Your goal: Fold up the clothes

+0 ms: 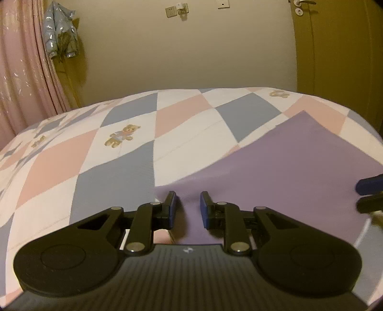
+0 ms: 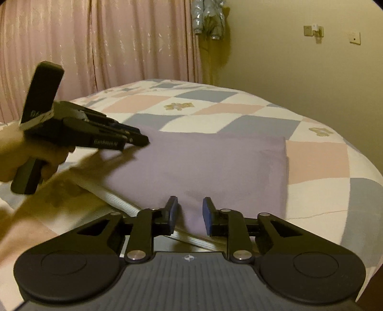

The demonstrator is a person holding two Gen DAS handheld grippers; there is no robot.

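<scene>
My left gripper [image 1: 188,208] and right gripper [image 2: 190,214] both hang released over the near edge of the folded purple cloth [image 2: 203,162] on the bed [image 1: 115,167]. Right view alone shows my hand [image 2: 26,155]; left alone the door [image 1: 335,47] (far right).

I'm looking across a bed [image 1: 115,167] covered with a quilt of pink, blue and white diamonds, teddy bears printed on some white patches. Behind its far edge stands a plain yellowish wall [image 1: 191,52] with a socket [image 1: 170,12] and a switch plate [image 1: 223,3]. Pink curtains [image 2: 95,43] hang left, a pale puffer jacket [image 1: 58,28] beside them. A wooden door [image 1: 335,47] stands right. The light is dim and warm.
</scene>
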